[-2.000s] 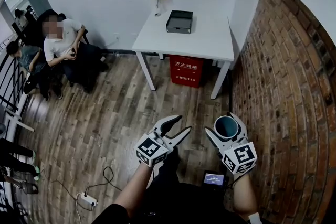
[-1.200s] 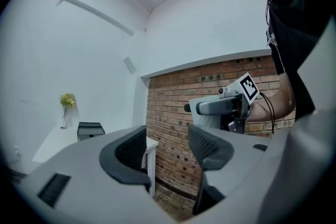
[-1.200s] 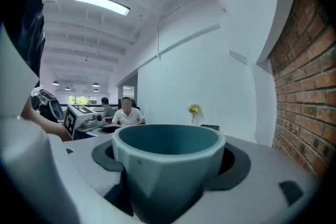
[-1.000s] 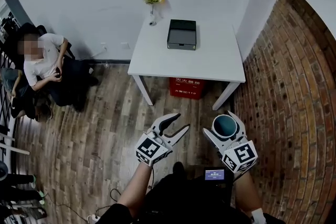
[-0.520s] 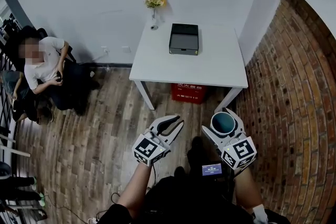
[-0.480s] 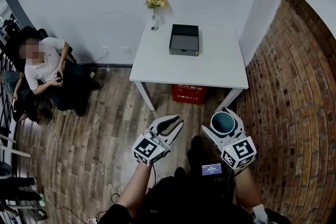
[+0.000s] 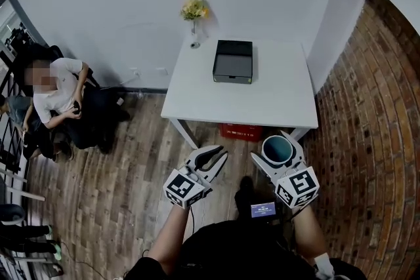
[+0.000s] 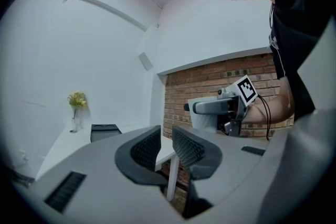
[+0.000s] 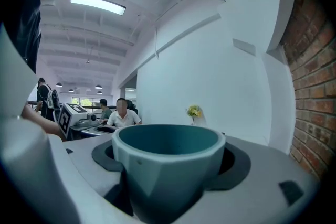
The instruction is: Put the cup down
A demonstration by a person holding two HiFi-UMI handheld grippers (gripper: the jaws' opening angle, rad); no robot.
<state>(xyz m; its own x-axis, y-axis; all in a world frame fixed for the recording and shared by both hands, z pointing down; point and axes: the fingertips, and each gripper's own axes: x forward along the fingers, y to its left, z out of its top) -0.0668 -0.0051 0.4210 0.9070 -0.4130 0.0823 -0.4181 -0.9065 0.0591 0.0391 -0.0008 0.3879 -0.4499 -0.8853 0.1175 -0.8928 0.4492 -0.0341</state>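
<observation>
A teal cup (image 7: 278, 149) sits upright between the jaws of my right gripper (image 7: 279, 141), which is shut on its sides; in the right gripper view the cup (image 9: 167, 162) fills the gap between both pads. It hangs in the air just in front of the near edge of the white table (image 7: 269, 98). My left gripper (image 7: 219, 153) is level with it on the left, shut and holding nothing; in its own view the ribbed pads (image 8: 147, 148) nearly meet.
On the table stand a black tray (image 7: 233, 61) and a small vase of yellow flowers (image 7: 194, 12). A red box (image 7: 241, 133) sits under it. A brick wall (image 7: 377, 134) runs along the right. People sit at the left (image 7: 60, 100).
The left jaws have closed from wide open to shut. The table has come nearer to both grippers. The cup stays gripped in the right gripper.
</observation>
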